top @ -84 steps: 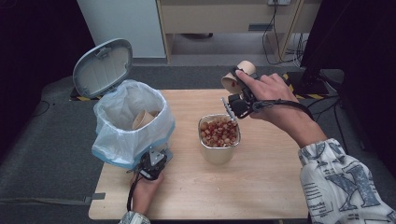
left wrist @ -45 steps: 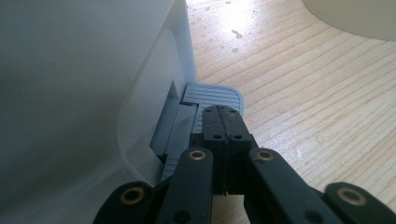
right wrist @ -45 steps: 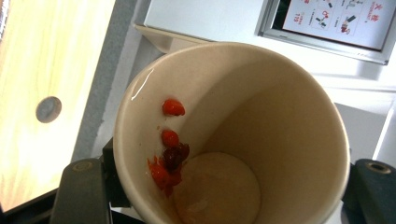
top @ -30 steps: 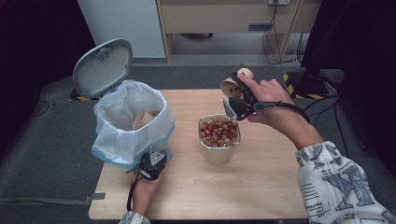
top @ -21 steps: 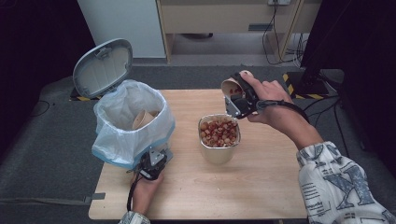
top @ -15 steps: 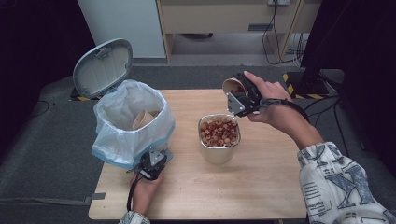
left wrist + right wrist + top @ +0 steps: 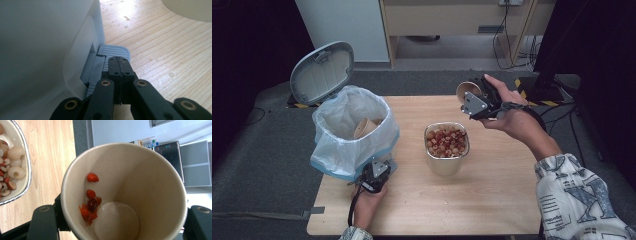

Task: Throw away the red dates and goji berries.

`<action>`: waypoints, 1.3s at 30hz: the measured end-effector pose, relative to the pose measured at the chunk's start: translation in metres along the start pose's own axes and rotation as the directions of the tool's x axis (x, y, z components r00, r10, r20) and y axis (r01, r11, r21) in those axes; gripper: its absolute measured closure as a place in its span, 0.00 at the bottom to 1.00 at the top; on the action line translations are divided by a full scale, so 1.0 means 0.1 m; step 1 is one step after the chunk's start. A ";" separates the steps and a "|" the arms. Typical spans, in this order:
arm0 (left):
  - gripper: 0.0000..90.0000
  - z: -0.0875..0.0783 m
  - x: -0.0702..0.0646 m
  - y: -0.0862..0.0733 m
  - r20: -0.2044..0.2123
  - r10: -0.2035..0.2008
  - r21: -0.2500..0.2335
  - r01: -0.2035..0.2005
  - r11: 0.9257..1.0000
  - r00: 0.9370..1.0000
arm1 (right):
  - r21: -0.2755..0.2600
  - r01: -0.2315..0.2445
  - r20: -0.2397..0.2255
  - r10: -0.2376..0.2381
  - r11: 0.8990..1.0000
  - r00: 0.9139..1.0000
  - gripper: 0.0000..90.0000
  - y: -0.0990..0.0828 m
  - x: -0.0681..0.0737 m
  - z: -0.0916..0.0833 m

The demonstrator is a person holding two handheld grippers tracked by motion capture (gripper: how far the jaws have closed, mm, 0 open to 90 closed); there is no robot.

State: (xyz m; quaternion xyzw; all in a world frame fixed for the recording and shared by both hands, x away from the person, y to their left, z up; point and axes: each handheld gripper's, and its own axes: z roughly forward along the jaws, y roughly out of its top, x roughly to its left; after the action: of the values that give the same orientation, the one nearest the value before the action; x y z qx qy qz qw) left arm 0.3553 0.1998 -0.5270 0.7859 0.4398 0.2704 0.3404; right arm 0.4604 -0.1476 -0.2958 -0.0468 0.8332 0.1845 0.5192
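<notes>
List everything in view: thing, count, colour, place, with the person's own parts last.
paper cup: 1, tan, tipped in the right gripper, red bits inside
metal container: 1, silver, table centre, holding red and pale pieces
pedal bin: 1, white with blue liner, table left, grey lid up, a tan cup inside
pedal: 1, grey, at the bin's foot
table: 1, light wood
left gripper: 1, black, shut, on the pedal
right gripper: 1, black, gripping the paper cup

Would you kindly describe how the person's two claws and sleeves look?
Both the left claw and the right claw are black, each topped by a grey three-cornered plate, with brass-coloured pivot pins on the linkages and a black trailing cable. The right sleeve is white fabric printed with large grey-blue letters.
</notes>
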 end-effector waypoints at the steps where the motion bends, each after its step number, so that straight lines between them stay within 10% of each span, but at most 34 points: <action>1: 0.99 0.00 0.00 0.00 0.000 0.000 0.000 0.000 1.000 1.000 | -0.005 -0.016 -0.003 0.016 1.000 1.000 0.33 -0.01 -0.01 0.00; 39: 0.99 0.00 0.00 0.00 -0.001 0.000 0.002 0.000 1.000 1.000 | 0.019 -0.201 -0.018 0.201 0.979 0.979 0.33 -0.48 0.04 -0.05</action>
State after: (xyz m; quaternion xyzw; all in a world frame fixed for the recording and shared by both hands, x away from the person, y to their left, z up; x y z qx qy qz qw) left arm 0.3552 0.1997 -0.5270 0.7862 0.4400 0.2702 0.3394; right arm 0.4677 -0.1938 -0.3101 0.0401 0.8403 0.2287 0.4899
